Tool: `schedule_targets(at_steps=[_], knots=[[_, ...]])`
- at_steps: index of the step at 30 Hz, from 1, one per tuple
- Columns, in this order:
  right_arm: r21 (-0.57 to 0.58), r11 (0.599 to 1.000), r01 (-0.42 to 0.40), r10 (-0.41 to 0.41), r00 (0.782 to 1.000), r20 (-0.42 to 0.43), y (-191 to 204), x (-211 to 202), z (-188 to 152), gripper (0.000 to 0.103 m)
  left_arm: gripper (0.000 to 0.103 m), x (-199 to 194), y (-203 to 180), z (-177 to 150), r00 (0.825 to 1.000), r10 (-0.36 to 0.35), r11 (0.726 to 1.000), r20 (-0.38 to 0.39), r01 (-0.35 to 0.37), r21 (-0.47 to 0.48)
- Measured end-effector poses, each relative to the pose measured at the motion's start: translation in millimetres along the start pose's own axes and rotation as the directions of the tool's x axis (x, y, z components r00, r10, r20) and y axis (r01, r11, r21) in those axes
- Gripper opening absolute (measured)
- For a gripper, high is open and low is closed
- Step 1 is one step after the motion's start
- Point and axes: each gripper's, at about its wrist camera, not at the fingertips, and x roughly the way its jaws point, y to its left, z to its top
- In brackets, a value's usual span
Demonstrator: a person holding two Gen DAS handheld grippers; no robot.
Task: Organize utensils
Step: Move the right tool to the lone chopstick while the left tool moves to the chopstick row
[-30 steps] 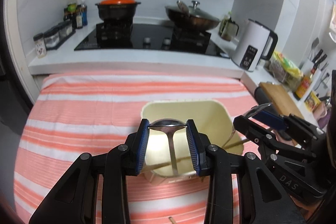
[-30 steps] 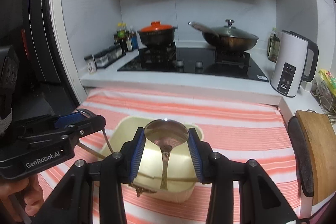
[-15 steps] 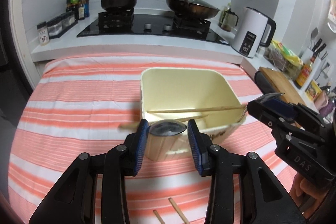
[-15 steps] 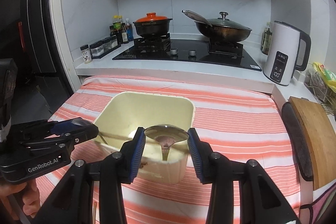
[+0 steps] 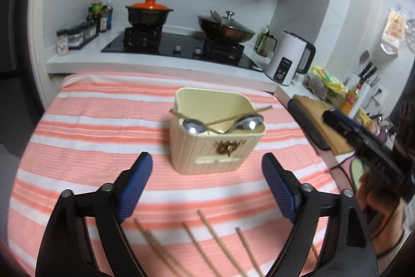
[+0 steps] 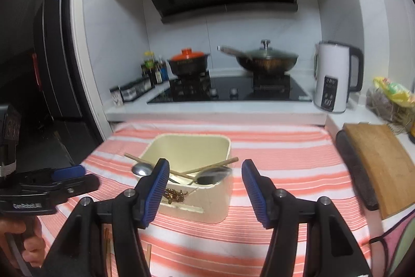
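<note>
Both sets of fingers have just been opening, nothing between them: left gripper (image 5: pixel 207 170) and right gripper (image 6: pixel 205 177) released. Two spoons (image 5: pixel 193 126) lean inside the cream bin (image 5: pixel 207 155); loose chopsticks (image 5: pixel 220 243) lie on the striped tabletop (image 5: pixel 90 142).

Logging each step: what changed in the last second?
Both claws, left and right, let go of their spoons, which now rest in the cream holder, and drew back, jaws just opening. Holder and loose chopsticks unchanged.
</note>
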Motion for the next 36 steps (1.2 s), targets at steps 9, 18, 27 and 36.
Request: schedule_targets(at_steps=[9, 18, 27, 36], knots=[[-0.104, 0.994, 0.035, -0.042, 0.997, -0.062, 6, -96, -83, 0.068, 0.091, -60, 29, -145, 0.990, 0.063, 0.994, -0.129, -0.073, -0.079], [-0.121, 0.990, 0.071, -0.098, 0.967, -0.235, 10, -167, -227, 0.068, 0.091, -87, 13, -237, 0.975, 0.087, 0.988, -0.205, -0.110, -0.105], [-0.020, 0.991, 0.131, -0.132, 0.960, -0.246, -20, -188, -245, 0.068, 0.091, -81, -1, -251, 0.973, 0.066, 0.990, -0.220, -0.091, -0.104], [-0.030, 0.990, 0.139, -0.141, 0.930, -0.339, -41, -178, -258, 0.068, 0.091, -74, -7, -252, 0.969, 0.091, 0.989, -0.231, -0.115, -0.092]])
